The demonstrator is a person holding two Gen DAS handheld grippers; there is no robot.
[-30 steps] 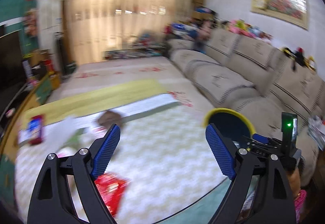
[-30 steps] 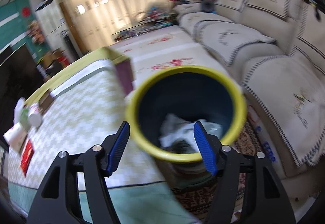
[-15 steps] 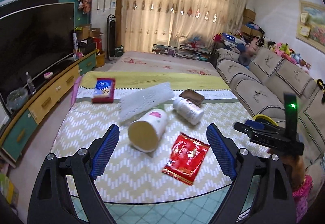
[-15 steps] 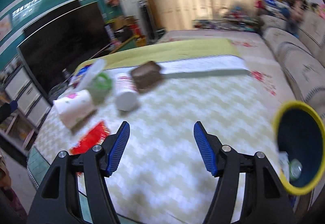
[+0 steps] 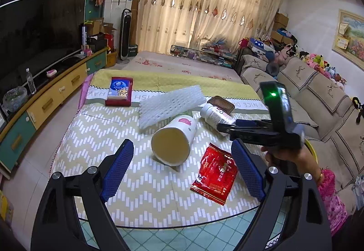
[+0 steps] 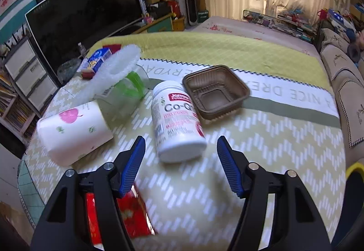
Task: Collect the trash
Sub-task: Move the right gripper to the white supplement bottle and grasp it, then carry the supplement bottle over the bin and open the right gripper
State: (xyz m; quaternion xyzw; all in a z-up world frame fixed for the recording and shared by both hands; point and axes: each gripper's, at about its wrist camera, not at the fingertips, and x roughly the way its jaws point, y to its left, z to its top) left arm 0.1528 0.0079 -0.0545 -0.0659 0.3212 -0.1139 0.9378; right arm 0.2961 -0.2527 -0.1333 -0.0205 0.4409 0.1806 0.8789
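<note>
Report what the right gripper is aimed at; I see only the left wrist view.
Observer: The right gripper is open, and the white plastic supplement bottle lies on its side just ahead, its near end facing the gap between the fingers.
Operator: Check the brown thing behind that bottle.
Observer: It is a brown square plastic tray, right way up and empty.
Operator: Look under the white foam net.
Observer: A clear plastic cup with green print lies on its side, partly tucked under the white foam net.
</note>
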